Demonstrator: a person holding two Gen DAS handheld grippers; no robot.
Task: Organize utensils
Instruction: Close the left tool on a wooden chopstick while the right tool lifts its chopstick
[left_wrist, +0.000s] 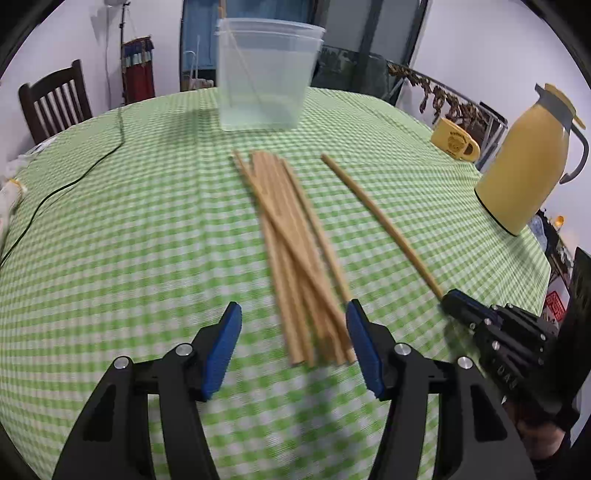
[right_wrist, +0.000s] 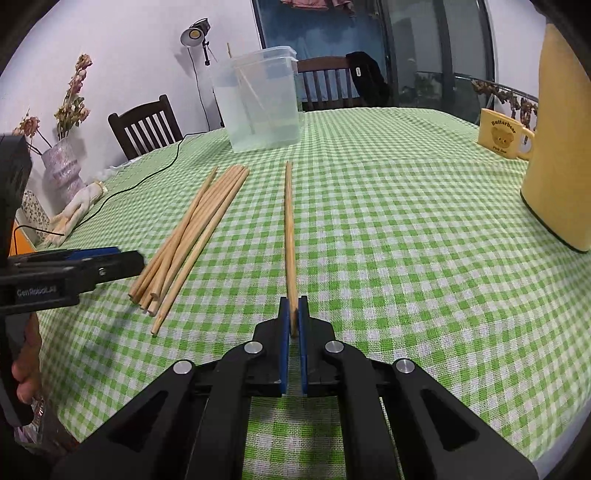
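Single chopstick: lies on the table, near end clamped between the right gripper pads.
Chopstick bundle: loose heap just left of it, between the spread fingers of the left gripper, untouched.
Clear container: far side, one stick already inside.
Risk, judged: the end-only pinch lets the stick pivot or slip when lifted; the left gripper may scatter the heap.
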